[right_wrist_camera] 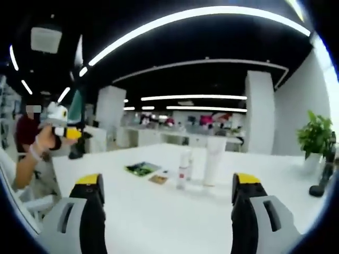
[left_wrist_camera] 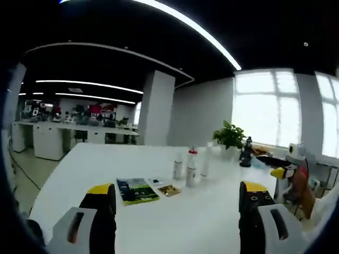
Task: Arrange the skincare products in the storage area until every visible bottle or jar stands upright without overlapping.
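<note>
Hovering wide and empty, both tools (left_wrist_camera: 177,203) (right_wrist_camera: 168,198) face upright bottles (left_wrist_camera: 190,169) straight ahead on the bench (left_wrist_camera: 175,222) (right nearer).

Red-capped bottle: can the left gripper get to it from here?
Probably yes. The left gripper is open and faces the red-capped bottle across bare white table. The leaflet lies off to one side; neighbouring bottles stand close.

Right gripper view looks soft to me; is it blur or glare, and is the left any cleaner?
Right gripper view: whole frame blurred, bottles smeared, ceiling light strips flare. Left gripper view: sharper, bottles distinct, windows blown out white, fisheye bends the table edge.
</note>
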